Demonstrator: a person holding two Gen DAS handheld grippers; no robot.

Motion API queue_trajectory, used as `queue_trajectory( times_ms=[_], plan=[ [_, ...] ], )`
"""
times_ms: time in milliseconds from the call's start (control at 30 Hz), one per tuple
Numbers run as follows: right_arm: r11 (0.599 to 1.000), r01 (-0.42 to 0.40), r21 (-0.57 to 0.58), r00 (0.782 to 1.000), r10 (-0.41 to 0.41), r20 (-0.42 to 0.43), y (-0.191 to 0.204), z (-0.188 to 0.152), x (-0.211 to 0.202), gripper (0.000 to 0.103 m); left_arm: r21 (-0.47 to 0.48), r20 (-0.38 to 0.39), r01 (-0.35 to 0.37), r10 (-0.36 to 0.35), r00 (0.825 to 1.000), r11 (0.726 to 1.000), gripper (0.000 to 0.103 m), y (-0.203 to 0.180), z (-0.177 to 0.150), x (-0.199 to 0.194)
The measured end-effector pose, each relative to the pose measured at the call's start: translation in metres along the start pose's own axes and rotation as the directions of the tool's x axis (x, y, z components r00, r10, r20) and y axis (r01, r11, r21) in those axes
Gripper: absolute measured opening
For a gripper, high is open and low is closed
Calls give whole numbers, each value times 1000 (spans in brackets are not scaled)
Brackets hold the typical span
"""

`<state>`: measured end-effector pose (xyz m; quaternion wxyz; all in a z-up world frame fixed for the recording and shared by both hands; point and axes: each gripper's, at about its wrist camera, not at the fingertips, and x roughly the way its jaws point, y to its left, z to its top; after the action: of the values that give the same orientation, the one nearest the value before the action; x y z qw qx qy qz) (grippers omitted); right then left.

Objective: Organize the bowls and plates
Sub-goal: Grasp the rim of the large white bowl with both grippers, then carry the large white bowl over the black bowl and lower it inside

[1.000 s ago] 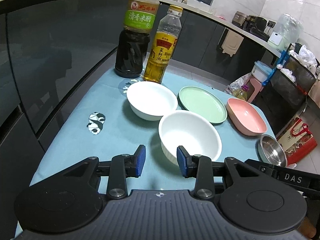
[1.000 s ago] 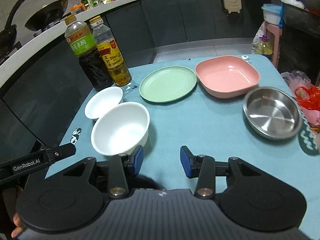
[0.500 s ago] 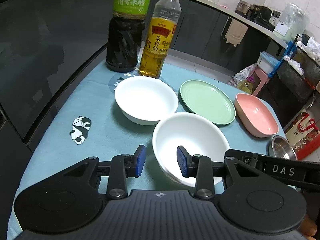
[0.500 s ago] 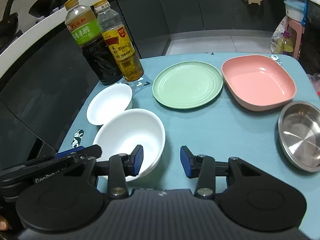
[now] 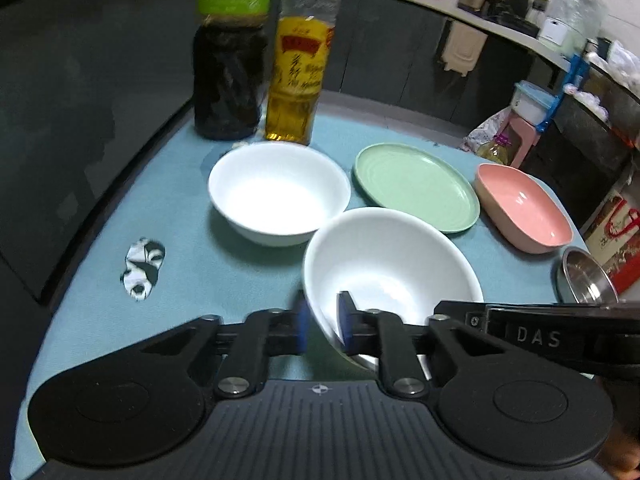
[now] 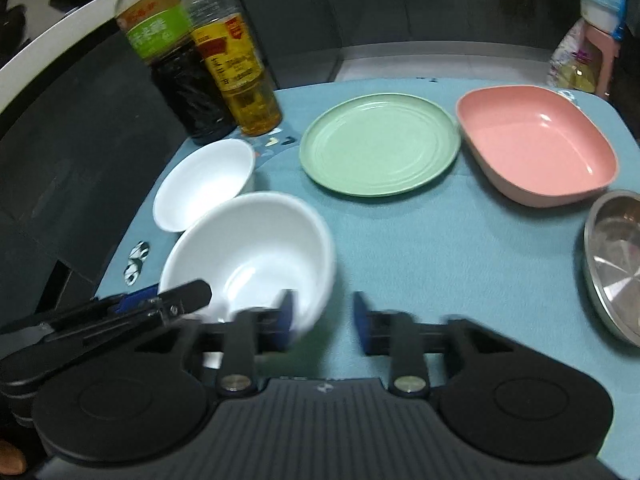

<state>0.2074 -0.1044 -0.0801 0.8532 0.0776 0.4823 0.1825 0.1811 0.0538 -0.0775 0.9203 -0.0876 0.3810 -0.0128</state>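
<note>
1. The near white bowl (image 5: 392,264) is seen at the front of the blue-covered counter (image 5: 192,264), just beside the second white bowl (image 5: 278,190).
2. Its near rim is pinched by the left tool (image 5: 322,326).
3. Its right rim is straddled by the right tool (image 6: 322,320); the blurred jaws are seen still spread, closing.
4. Beyond are seen a green plate (image 6: 380,144), a pink dish (image 6: 536,148), a steel bowl (image 6: 616,264) and two bottles (image 6: 200,68).

Bottles (image 5: 260,52) behind bowls (image 5: 280,192); plate (image 5: 416,186) right.
</note>
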Motion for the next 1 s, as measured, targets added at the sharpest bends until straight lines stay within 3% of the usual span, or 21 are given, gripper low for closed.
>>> queue_trajectory(
  times_ms=[633, 1000],
  plan=[
    [998, 36, -60, 985, -25, 171, 29, -35, -86, 0, 43, 154, 57, -63, 986, 997, 13, -13, -20, -94],
    [998, 27, -61, 982, -16, 187, 37, -70, -114, 0, 58, 150, 72, -80, 985, 996, 13, -16, -49, -128]
  ],
)
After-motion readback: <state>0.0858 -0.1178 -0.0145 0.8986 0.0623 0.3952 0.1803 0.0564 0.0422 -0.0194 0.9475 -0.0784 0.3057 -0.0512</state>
